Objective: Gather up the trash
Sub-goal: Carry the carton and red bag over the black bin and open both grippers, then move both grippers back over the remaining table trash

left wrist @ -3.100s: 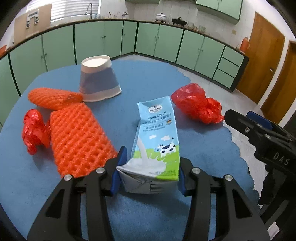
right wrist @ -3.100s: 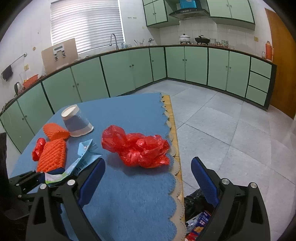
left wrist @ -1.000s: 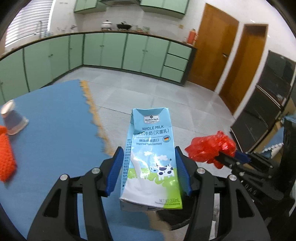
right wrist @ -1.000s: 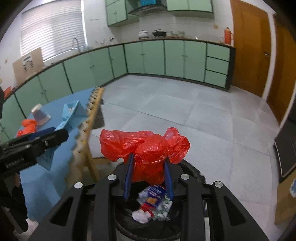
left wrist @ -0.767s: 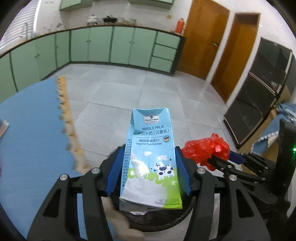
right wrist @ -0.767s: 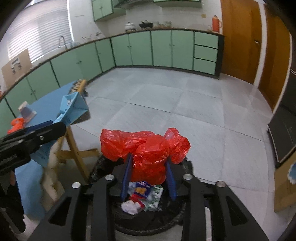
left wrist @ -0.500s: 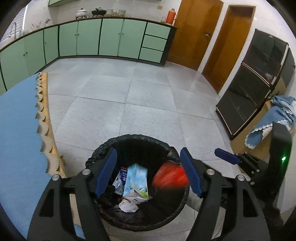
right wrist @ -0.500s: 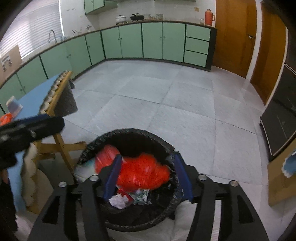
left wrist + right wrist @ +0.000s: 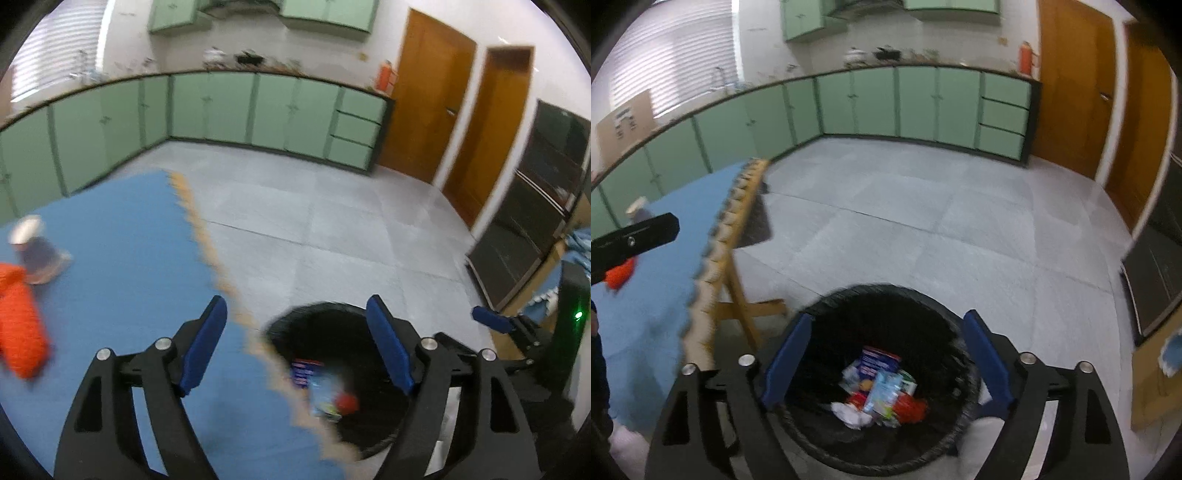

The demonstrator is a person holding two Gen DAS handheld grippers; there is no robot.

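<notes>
The left gripper [image 9: 297,339] has just been opening; its blue fingers [image 9: 205,343] stand wide apart with nothing between them, over the table [image 9: 122,258] edge and the bin [image 9: 332,325] at 5 o'clock. The right gripper [image 9: 886,354] has likewise just been opening and is empty, poised straight above the bin [image 9: 849,306]. Inside lie the milk carton [image 9: 884,393] and, at its 4 o'clock, the red bag [image 9: 910,406], among other scraps. On the table, at 9 o'clock in the left view, an orange net [image 9: 18,325] lies just beside a cup [image 9: 35,251].
</notes>
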